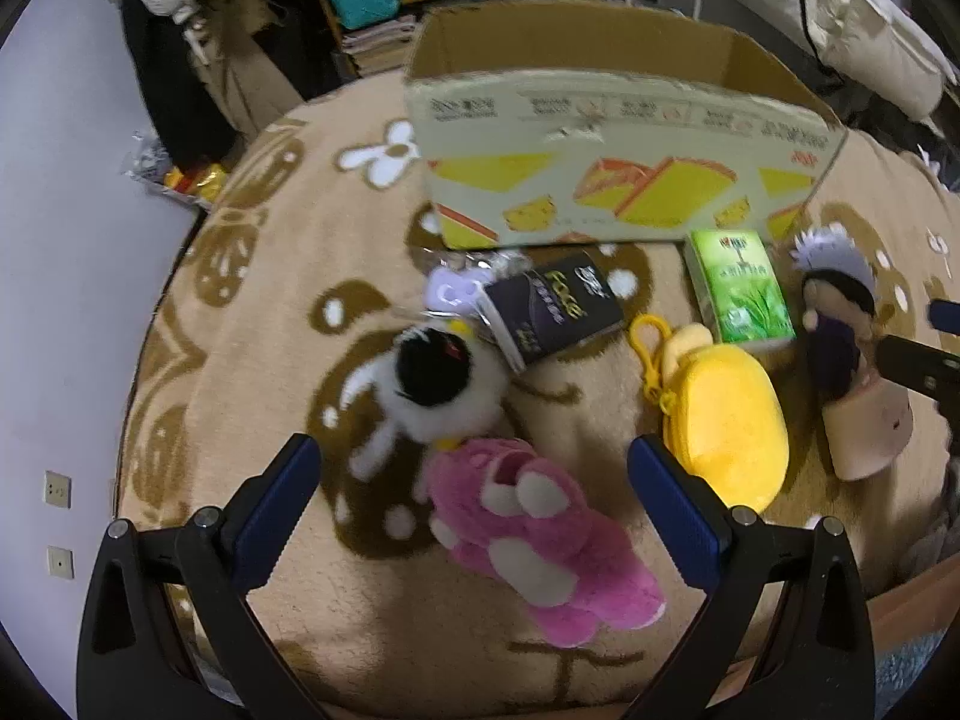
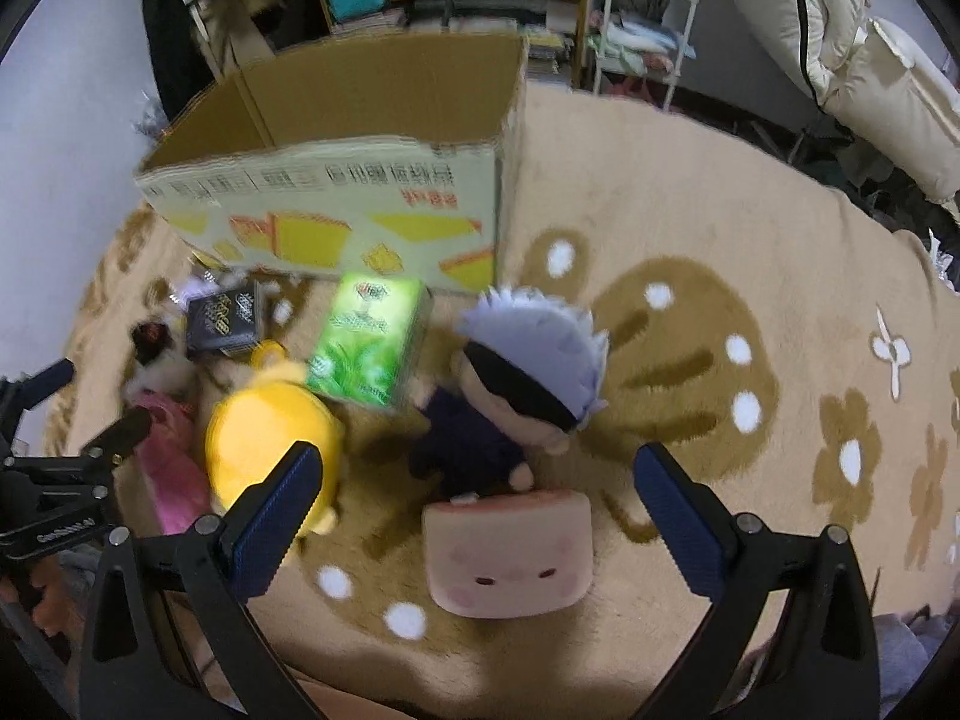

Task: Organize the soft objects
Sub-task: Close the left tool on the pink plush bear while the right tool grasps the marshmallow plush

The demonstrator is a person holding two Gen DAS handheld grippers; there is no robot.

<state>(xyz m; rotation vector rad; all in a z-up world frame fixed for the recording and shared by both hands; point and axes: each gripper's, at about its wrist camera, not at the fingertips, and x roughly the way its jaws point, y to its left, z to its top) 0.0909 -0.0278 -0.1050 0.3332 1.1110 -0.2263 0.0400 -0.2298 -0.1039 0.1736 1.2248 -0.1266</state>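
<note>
While both views are smeared by motion blur, the layout on the tan rug [image 1: 600,420] reads clearly enough. The left gripper [image 1: 474,504] is spread wide above a pink plush [image 1: 540,540], pinching nothing; the right gripper [image 2: 477,510] is likewise spread, over a white-haired doll [image 2: 516,384] that lies with its legs against a square pink face cushion [image 2: 510,558]. A yellow plush [image 1: 726,420] with a clip lies between the pink plush and the doll. A black-and-white plush [image 1: 432,384] touches the pink one's top, its face too blurred to read. A dark tissue pack [image 1: 552,312] and a green tissue pack [image 1: 741,288] lie just in front of the open cardboard box [image 1: 600,180], whose interior is hidden from both cameras. Something pale lilac [image 1: 450,291] is partly covered by the dark pack.
</note>
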